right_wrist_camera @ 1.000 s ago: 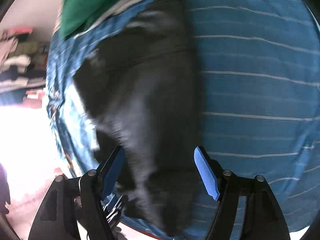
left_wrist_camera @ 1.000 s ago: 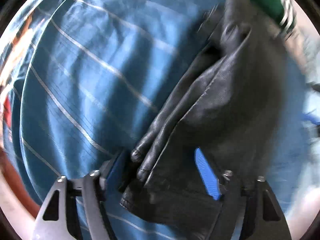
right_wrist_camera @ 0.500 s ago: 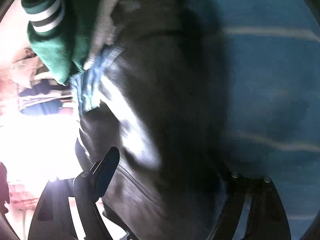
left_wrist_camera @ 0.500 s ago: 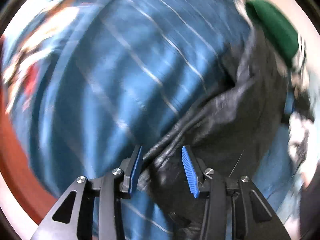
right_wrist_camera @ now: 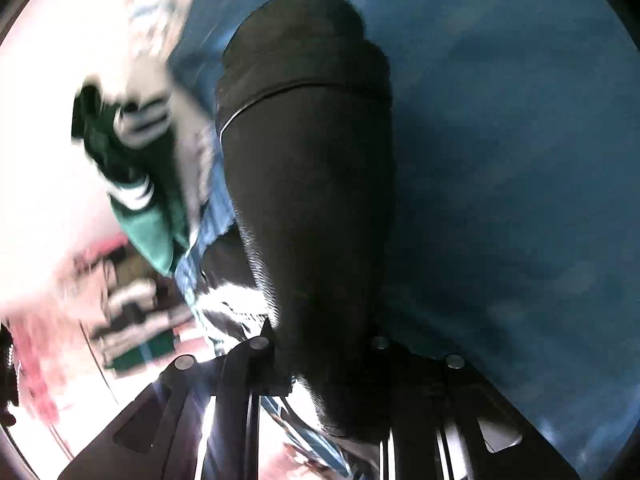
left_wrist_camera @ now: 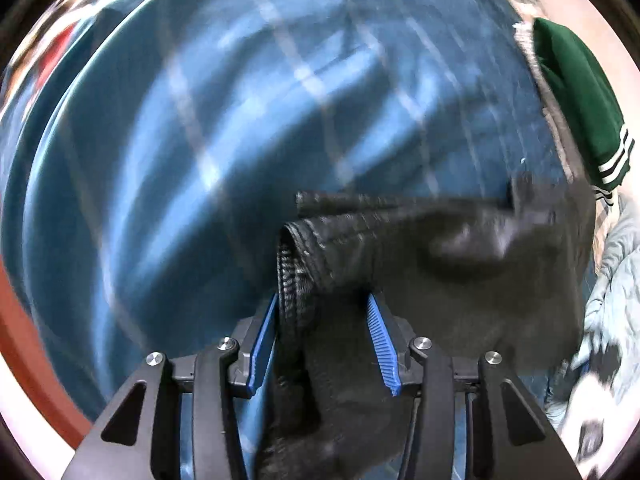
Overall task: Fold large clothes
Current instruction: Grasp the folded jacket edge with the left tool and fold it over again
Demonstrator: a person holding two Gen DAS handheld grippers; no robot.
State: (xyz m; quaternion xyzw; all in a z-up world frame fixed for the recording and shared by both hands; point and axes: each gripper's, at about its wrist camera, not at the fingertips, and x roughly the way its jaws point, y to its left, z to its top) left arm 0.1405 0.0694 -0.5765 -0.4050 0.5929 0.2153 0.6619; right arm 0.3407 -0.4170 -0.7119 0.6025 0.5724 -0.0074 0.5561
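L gripper (left_wrist_camera: 324, 340): blue pads (left_wrist_camera: 381, 344) narrowed, clamped on bunched edge of black leather jacket (left_wrist_camera: 460, 264), ribbed knit hem (left_wrist_camera: 294, 280) pinched just inside L pad. Rest of jacket stretched off to the right of L view as a flat band above blue striped sheet (left_wrist_camera: 192, 152), lower part hanging down btwn the fingers. R gripper (right_wrist_camera: 320, 360): pads not visible, buried under jacket (right_wrist_camera: 312, 184); material fills the gap and drapes over the fingers, so looks like a grip on the jacket but actual opening can't be told from R view. Jacket in R view = dark column running up from the gripper, seam line across the upper part, blue sheet (right_wrist_camera: 520, 160) behind and to the right. Green garment w/ white stripes (left_wrist_camera: 580, 96) at far right edge of sheet in L view, just beyond jacket's far end; same item (right_wrist_camera: 136, 184) left of jacket in R view, blurred. Pale blue-grey fabric (left_wrist_camera: 616, 272) bunched at right edge, L view. Left bkgd in R view blown out + motion-blurred, not readable.
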